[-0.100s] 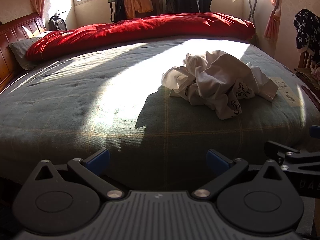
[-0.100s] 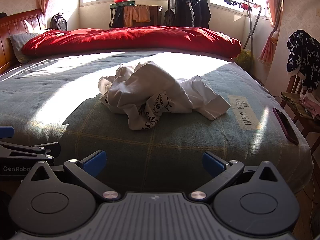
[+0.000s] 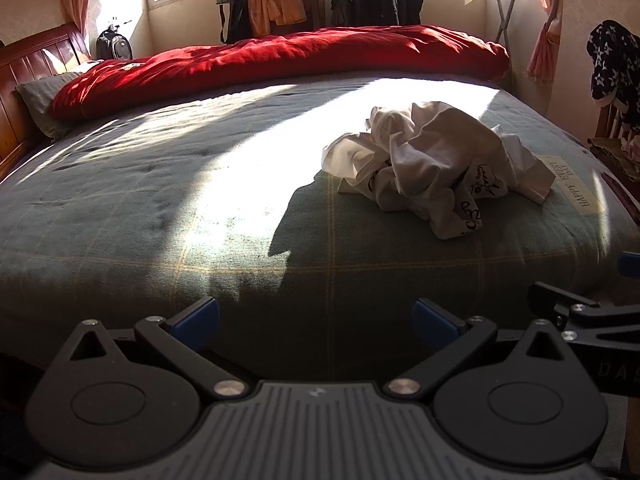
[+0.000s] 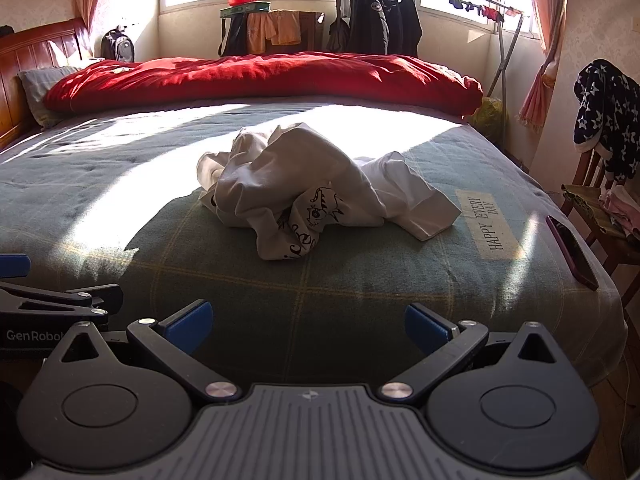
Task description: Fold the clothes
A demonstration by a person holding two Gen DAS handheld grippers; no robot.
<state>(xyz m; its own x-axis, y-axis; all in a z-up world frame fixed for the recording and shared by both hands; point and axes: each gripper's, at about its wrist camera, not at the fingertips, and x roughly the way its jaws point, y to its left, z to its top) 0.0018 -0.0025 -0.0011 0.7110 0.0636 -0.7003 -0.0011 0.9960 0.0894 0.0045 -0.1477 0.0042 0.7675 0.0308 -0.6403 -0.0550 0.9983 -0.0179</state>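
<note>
White crumpled shirt (image 4: 304,196) (one, perhaps more) beyond two spread grippers.

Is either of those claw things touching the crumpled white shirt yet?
Apart. The right wrist view shows bare bedspread between the right gripper and the shirt; the left gripper too.

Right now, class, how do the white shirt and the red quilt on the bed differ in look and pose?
The white shirt is a small crumpled heap with black cartoon print; the red quilt is plain, far larger and bulkier. The shirt sits toward the near side of the bed; the quilt lies in a long roll along the far side. Both rest on the green cover, untouched by either gripper.
</note>
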